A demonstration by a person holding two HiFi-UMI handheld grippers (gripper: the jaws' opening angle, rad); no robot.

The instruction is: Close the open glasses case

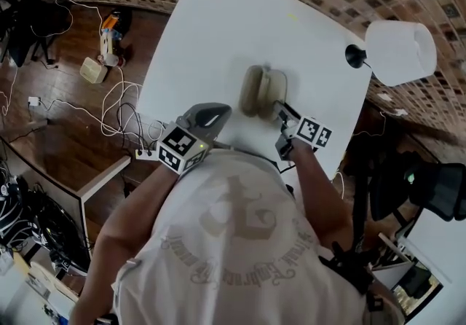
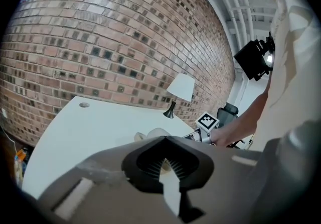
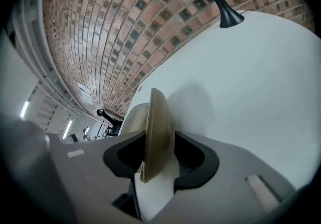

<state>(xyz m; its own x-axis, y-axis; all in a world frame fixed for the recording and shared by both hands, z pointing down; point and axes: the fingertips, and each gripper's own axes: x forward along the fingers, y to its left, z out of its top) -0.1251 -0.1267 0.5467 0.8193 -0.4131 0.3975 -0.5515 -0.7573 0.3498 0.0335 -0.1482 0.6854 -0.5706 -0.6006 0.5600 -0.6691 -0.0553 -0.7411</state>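
In the head view the glasses case [image 1: 262, 90] lies open near the middle of the white table [image 1: 218, 32], at 12 o'clock from the person, where both hands can reach it. The right gripper [image 1: 282, 114] meets it from about 5 o'clock. The left gripper [image 1: 217, 111] waits near it at 7 o'clock, apart from the case and probably there to steady it if it slides. A lamp [image 1: 399, 52] stands at 2 o'clock, well out of the way.

The left gripper view looks over the jaws toward the case at 12 o'clock. They stand slightly apart with a strip of table showing between them, and they hold nothing. That fits a hand kept in reserve.

In the right gripper view the lid [image 3: 156, 132] stands edge-on between the jaws, with the lower shell [image 3: 133, 117] at its 10 o'clock. The jaws are spread wide and unclenched. The pad at 3 o'clock is clear of the lid, and whether the other pad touches it I cannot tell. The loose hold suits the job: a hinged lid needs guiding through its arc, not pinching. The lid is upright, so my judgement is that the closing is about halfway done.
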